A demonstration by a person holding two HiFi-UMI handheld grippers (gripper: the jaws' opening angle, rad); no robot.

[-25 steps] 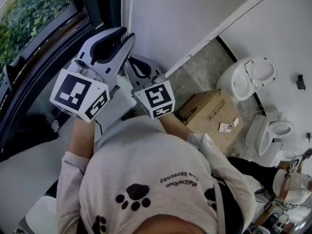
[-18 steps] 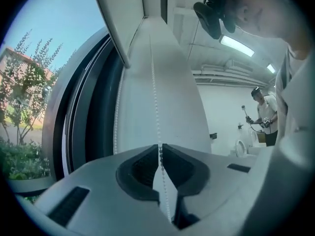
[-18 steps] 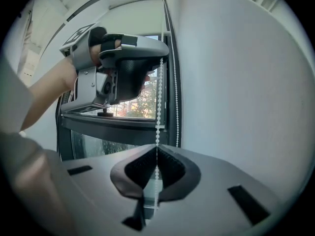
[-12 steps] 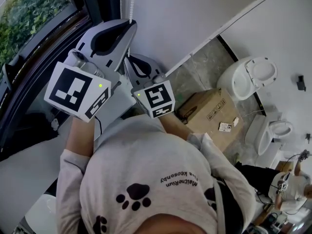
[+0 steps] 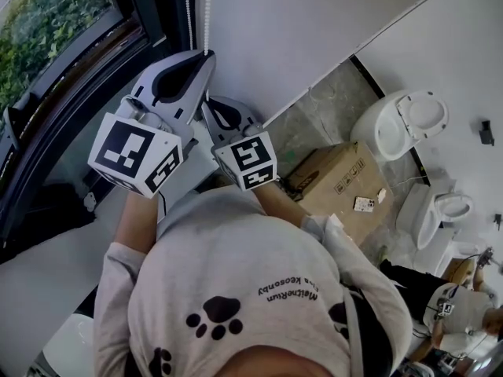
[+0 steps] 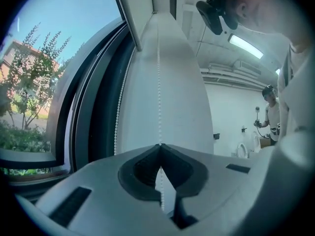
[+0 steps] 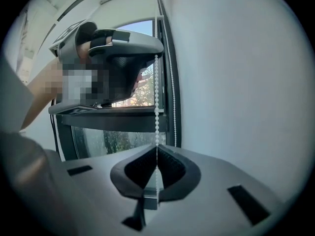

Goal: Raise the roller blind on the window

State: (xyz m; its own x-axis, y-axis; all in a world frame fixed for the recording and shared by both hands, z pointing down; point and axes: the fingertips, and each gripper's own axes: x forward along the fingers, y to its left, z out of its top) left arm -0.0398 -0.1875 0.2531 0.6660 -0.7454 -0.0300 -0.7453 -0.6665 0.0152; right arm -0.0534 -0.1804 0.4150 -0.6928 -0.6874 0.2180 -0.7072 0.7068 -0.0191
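Against the frame half a second back: the left gripper [image 5: 208, 55] sits lower in the head view, its marker cube lower and a little further right, and a second strand of the bead chain [image 5: 207, 14] now shows at the top edge. The right gripper [image 5: 206, 102] is almost where it was. Left gripper view: the left gripper [image 6: 159, 149] has its jaws pressed together, pinching one strand of the bead chain [image 6: 158, 82], which runs straight up from the pads. The other strand [image 6: 118, 117] hangs free to the left, beside the dark window frame [image 6: 91, 107]. Right gripper view: the right gripper [image 7: 156, 149] is also clamped on the bead chain [image 7: 156, 97]. It holds the same strand as the left gripper [image 7: 156, 50], which is directly above it, with the chain taut between the two. The chain hangs along the white wall [image 5: 314, 22], just beside the window [image 5: 47, 22]. The blind fabric itself cannot be made out. On the floor to the right are a cardboard box [image 5: 338, 183] and two toilets [image 5: 401, 124], well apart from the grippers.
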